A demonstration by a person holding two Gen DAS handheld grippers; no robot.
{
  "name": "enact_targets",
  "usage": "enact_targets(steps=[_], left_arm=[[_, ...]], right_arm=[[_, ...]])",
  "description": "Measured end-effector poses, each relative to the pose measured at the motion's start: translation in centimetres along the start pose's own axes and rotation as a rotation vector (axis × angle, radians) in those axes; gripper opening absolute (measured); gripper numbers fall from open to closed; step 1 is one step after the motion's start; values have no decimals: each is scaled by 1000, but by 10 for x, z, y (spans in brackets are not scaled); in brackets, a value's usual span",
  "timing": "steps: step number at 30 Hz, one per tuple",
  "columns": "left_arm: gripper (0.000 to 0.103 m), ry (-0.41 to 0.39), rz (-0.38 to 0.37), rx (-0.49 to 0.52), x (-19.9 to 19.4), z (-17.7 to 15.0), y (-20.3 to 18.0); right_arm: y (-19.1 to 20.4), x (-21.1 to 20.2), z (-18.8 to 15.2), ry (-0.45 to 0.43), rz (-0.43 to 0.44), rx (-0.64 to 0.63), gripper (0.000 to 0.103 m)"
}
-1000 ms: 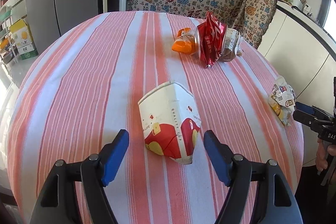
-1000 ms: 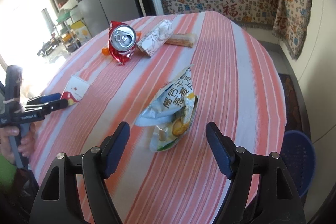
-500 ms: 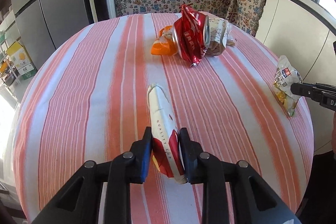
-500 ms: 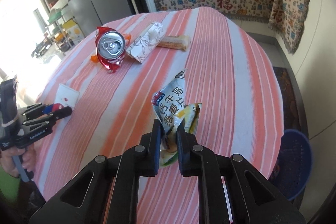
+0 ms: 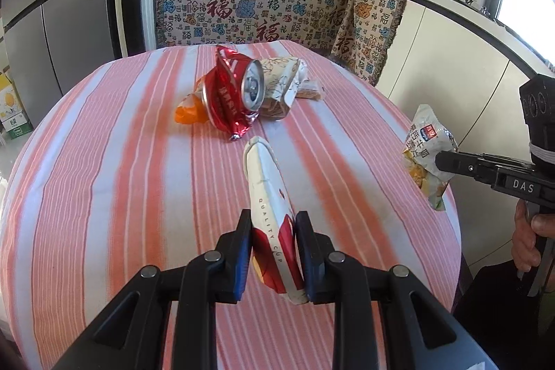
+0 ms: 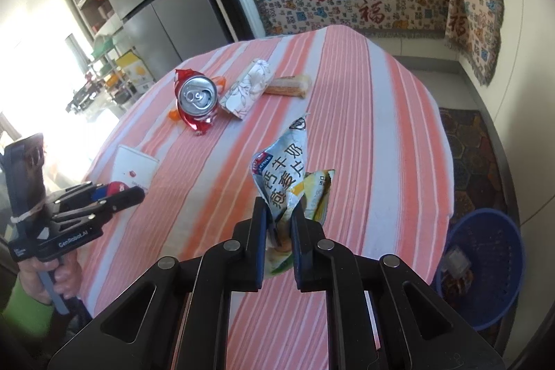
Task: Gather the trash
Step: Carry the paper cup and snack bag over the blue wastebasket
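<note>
L tongs (image 5: 274,250) pinch cup (image 5: 267,193); R tongs (image 6: 280,233) wrapper (image 6: 288,172).

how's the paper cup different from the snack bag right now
The paper cup is stiff white card with red print, squashed flat; the snack bag is thin crinkled foil, silver-blue and yellow. The cup sits in the left gripper, the bag in the right gripper. Both are clamped between shut jaws above the striped table.

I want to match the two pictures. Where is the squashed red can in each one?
Left wrist view: red can at upper middle, far across the table.
Right wrist view: red can at upper left.
Shared landmark: the flowery white wrapper lies right beside it in both.
</note>
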State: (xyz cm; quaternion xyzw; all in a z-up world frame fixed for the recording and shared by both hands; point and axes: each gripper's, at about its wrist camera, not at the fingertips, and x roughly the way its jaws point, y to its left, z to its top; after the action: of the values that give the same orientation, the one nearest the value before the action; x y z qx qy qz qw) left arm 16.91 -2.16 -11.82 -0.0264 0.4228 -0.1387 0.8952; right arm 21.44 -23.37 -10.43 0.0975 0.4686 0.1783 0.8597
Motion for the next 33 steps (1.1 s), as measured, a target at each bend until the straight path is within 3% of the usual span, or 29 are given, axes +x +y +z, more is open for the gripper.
enact_targets(steps=[5,15,26,33], left_arm=[[25,17,-57,23,6,14,-31],[25,23,-242,149,27,57,-151],[25,135,-391,259,101,86,-273],[25,212,-416,301,154,84,-324]], right_arm=[[-29,-25,5,-33,-11,49,11],[-136,-88,5,-65,-190,158,11],[-248,-104,-21,-15,-319,320,11],[-291,-100,-45,2,-328,421,11]])
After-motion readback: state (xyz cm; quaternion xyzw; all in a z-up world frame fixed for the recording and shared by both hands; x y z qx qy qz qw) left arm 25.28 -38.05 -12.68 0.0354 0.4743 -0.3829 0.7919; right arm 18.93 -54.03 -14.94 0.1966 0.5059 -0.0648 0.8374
